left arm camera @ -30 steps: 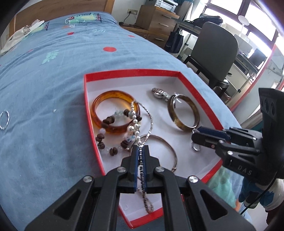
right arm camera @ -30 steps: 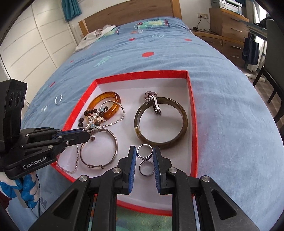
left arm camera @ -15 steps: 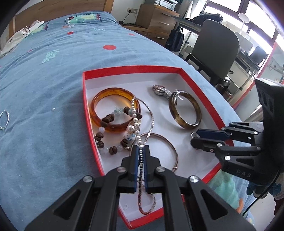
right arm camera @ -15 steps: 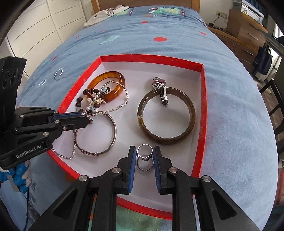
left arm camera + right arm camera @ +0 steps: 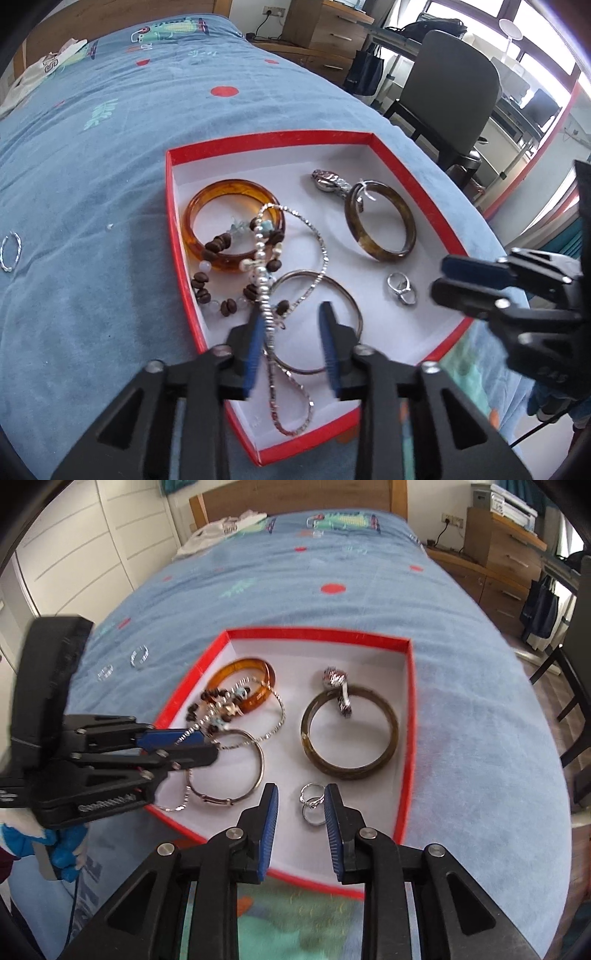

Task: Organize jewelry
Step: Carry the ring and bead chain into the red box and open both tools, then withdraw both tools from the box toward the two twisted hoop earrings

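here, over the red-rimmed white box (image 5: 421, 184) near the bed's (image 5: 110, 147) foot edge, the left tool (image 5: 291, 339) is opening around the silver bead chain (image 5: 267, 314), unpinched; the right tool (image 5: 301, 812) is opening beside two silver rings (image 5: 312, 805), gripping nothing.

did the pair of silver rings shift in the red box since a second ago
Cannot tell. The pair of silver rings lies on the white floor near the red box's front corner as before; the right tongs are opening around it.
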`<state>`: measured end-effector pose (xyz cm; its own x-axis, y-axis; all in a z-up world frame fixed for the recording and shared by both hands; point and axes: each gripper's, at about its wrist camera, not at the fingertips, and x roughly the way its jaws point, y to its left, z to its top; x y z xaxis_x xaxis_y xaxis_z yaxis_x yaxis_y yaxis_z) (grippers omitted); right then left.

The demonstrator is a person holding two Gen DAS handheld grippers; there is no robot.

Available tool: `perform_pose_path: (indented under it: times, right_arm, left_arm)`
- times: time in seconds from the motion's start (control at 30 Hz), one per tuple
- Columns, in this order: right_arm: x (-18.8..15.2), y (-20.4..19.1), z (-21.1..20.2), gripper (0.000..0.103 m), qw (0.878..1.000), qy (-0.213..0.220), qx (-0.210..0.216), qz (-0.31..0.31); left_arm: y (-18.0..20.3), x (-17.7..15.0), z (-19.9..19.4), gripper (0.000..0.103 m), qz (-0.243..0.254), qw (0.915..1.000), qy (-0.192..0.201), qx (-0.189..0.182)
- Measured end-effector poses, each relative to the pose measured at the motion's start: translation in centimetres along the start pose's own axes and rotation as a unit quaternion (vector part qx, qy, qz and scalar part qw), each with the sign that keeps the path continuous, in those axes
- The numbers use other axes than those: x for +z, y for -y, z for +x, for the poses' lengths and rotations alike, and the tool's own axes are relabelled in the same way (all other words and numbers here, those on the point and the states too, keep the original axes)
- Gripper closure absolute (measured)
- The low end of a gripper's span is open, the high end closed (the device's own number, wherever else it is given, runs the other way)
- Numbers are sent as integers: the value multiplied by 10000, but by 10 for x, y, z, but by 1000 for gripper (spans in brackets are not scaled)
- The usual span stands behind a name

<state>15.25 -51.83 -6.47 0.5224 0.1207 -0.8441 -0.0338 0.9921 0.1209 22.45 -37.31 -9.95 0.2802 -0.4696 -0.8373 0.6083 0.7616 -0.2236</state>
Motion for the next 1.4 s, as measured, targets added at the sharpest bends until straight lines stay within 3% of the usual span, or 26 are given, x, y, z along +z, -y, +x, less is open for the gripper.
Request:
perform_pose_path:
  times: [0.13,0.4,0.5,0.67,0.73,0.8,1.17,1.4]
  right_arm:
    - [-4,3,-26,77,9997,208,-49,138]
    - [-22,9,-80,75,9974,514,-281,426]
    - [-30,4,-102,65,9962,651,-351,470]
    - [-41,-19,-134,61,9941,917,-332,466]
    - [-45,-32,-147,60,9934,1024,-296,431]
    - [-48,-46,-159,58,9927,1116,-265,375]
    - [-56,-110,-202,53,9885,1494,-155,180]
    - [-51,-141,-195,48,9875,1577,-6,56]
  left_arm:
    - [4,-2,-17,68,17,9999,106,6]
    - [5,-15,-91,67,39,9983,547,200]
    - [0,-27,-123,67,-34,9969,723,304]
    - [-12,-55,-179,66,-209,9941,978,418]
    - [-14,-66,-197,60,-251,9929,1051,496]
    - [-19,-79,-218,53,-323,9907,1164,628]
    - [-83,-158,-322,52,-728,9731,1753,1308]
    - [-131,-191,-353,51,-1093,9621,1830,1698]
